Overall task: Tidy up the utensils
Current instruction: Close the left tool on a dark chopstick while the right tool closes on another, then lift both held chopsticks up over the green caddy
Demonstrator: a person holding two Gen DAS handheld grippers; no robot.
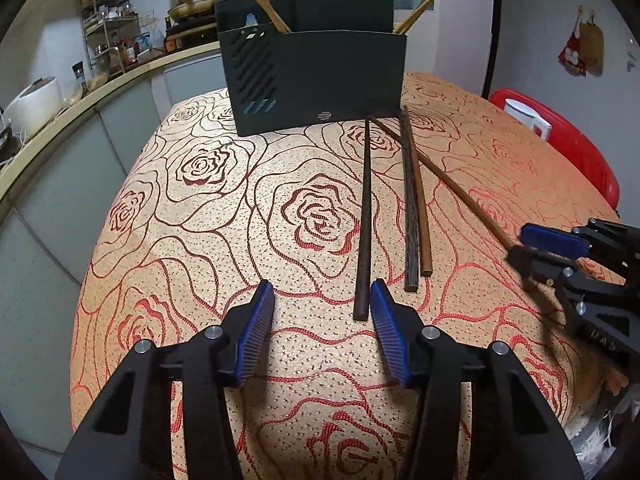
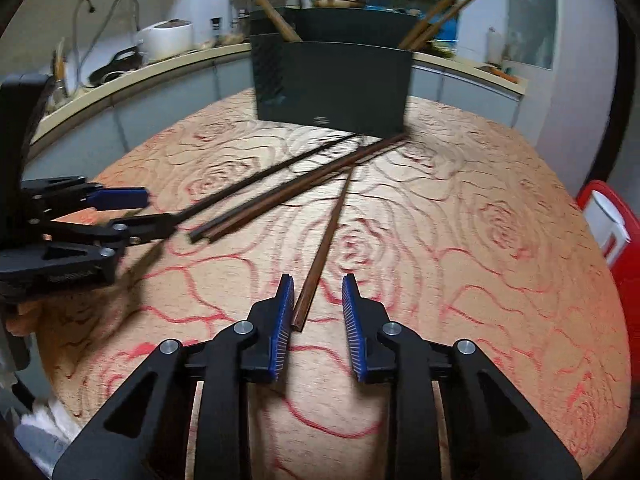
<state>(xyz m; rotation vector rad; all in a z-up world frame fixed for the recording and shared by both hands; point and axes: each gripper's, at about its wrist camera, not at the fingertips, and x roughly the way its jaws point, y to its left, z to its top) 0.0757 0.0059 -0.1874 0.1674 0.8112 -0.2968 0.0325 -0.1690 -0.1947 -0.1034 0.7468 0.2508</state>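
Left wrist view: the left gripper [image 1: 322, 300] stands half open and holds nothing; a dark chopstick [image 1: 364, 216] ends just inside its right pad, ahead of which stands the black holder [image 1: 320, 80]. Right wrist view: the right gripper [image 2: 318, 300], partly open, straddles a brown chopstick [image 2: 324, 248] near its left pad, unclamped.

The dark holder [image 1: 316, 92] bears a small round logo, perhaps lettered, too small to read.
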